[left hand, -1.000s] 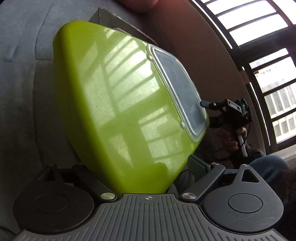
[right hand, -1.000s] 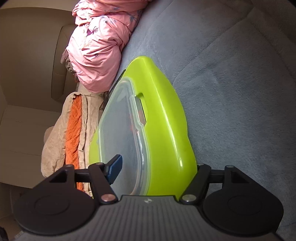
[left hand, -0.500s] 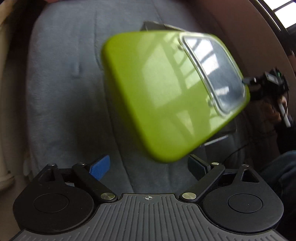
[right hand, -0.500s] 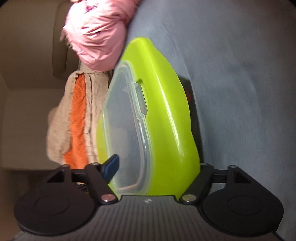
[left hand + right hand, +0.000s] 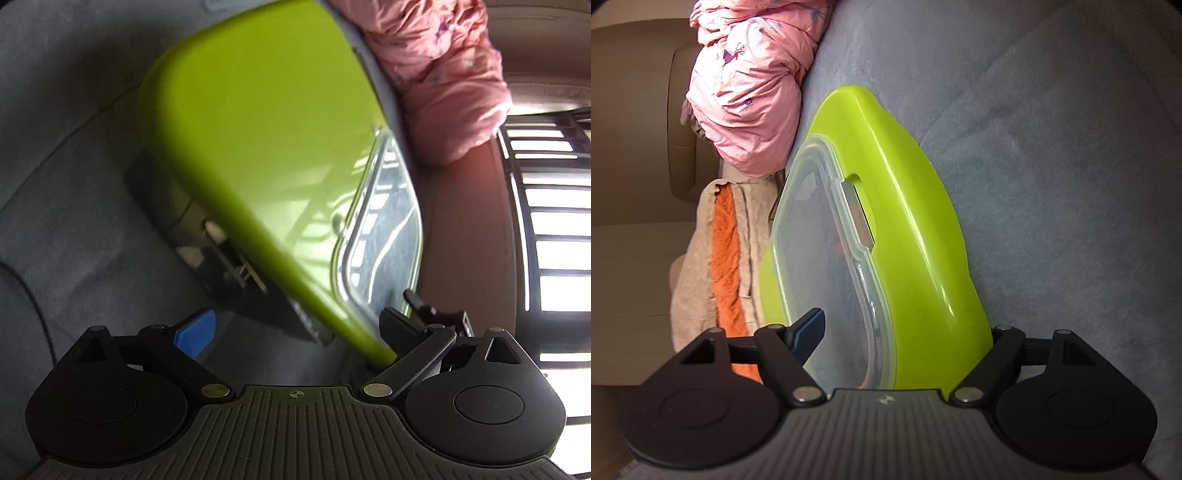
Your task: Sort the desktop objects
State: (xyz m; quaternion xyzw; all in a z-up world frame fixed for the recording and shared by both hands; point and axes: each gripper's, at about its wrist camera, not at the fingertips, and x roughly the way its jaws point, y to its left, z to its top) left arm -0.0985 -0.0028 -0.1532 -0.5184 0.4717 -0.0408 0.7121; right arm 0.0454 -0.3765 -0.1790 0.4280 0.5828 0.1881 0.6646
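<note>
Since half a second ago the green lidded box (image 5: pixel 916 240) has been swung nearer the pink bundle (image 5: pixel 443 74). It is clamped by the right gripper (image 5: pixel 905 332) (for carrying, presumably); the left gripper (image 5: pixel 295 328) is spread, empty.

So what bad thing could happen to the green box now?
It might slip and fall. Only the right gripper pinches the green box, near one end, so most of its length sticks out unsupported. The left gripper is open and not gripping it.

It might hit something. In the left wrist view the box is blurred as if swinging, close to the pink bundle.

I cannot tell whether the clear lid is latched, so it might open.
</note>
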